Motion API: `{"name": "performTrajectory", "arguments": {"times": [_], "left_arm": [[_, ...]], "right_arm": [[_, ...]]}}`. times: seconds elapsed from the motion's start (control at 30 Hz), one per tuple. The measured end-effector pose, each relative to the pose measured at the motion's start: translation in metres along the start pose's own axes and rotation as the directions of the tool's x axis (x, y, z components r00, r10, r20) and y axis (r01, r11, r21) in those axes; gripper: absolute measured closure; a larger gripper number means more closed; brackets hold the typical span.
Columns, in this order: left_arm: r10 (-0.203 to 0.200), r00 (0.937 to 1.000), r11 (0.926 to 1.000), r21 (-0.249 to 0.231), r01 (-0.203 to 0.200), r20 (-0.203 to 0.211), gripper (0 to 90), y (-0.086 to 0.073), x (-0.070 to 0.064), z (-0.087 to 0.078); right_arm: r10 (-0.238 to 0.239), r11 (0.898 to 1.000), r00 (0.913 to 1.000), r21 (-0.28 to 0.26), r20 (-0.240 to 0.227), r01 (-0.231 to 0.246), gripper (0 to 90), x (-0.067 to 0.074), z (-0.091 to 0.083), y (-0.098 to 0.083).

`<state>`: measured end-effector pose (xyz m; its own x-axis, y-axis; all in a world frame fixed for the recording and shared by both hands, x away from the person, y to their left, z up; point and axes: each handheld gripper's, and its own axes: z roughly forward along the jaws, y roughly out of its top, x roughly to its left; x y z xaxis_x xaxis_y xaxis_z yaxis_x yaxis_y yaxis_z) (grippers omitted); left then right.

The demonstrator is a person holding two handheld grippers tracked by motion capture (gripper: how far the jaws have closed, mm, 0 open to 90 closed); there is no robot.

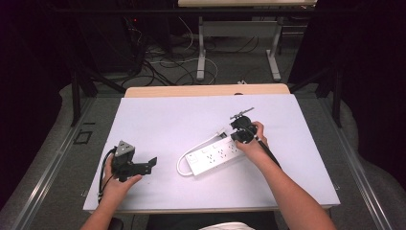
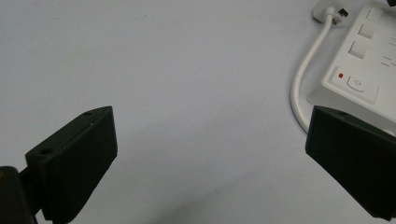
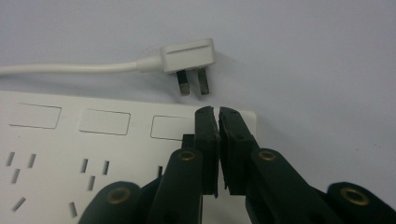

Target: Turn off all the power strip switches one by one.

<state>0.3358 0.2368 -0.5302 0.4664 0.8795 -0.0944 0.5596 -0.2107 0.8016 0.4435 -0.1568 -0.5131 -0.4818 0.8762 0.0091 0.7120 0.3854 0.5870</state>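
I hold my left gripper (image 1: 152, 163) low over the near-left part of the table (image 1: 167, 120), jaws spread wide with only the bare surface between them. The pads are matte black, blocky, with a fine ribbed texture and small screw holes. The table top is a smooth, pale, matte sheet; a strip of wood shows along its far edge.

My right gripper (image 3: 218, 114) sits over the far-right end of the power strip (image 1: 214, 154), jaws pressed together with only a thin slit between the pads; I see nothing pinched in them. Brass-coloured rivets show on its black linkage arms.

The power strip is a long, flat, white plastic block with rounded corners, right of table centre. Its long axis runs diagonally, near-left to far-right. In the left gripper view, the near-left end carries a switch (image 2: 357, 84) beside a small red indicator. Along the top run rectangular switch outlines and rows of slotted sockets.

The white cable (image 1: 181, 163) leaves the near-left end, loops back, and runs along the strip's far side. It ends in a white, boxy plug (image 3: 188, 55) lying on the table just beside the far-right end, its metal pins pointing toward the strip.
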Motion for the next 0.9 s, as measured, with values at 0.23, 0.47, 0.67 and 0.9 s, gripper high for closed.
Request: {"name": "performTrajectory", "arguments": {"times": [0.23,0.47,0.67,0.9], "left_arm": [[0.001,1.0,1.0,0.009,-0.001,0.004,2.2,0.0003,0.0003,-0.0004],[0.008,1.0,0.9999,0.011,-0.008,0.001,2.2,0.0004,0.0007,-0.0005],[0.01,0.9999,0.9999,0.003,-0.01,0.001,2.2,0.0002,0.0005,0.0002],[0.009,1.0,0.9999,0.008,-0.009,0.002,2.2,0.0003,0.0007,0.0]], "right_arm": [[0.016,1.0,0.9998,0.006,0.007,-0.016,86.7,-0.0049,0.0014,-0.001],[0.017,1.0,0.9998,0.011,0.011,-0.017,86.2,-0.0066,0.0053,-0.0008],[0.023,1.0,0.9997,-0.001,-0.007,-0.023,86.1,-0.0036,0.0063,0.0012],[0.014,1.0,0.9992,-0.021,-0.037,-0.015,85.5,0.0025,0.0084,0.0017]]}}
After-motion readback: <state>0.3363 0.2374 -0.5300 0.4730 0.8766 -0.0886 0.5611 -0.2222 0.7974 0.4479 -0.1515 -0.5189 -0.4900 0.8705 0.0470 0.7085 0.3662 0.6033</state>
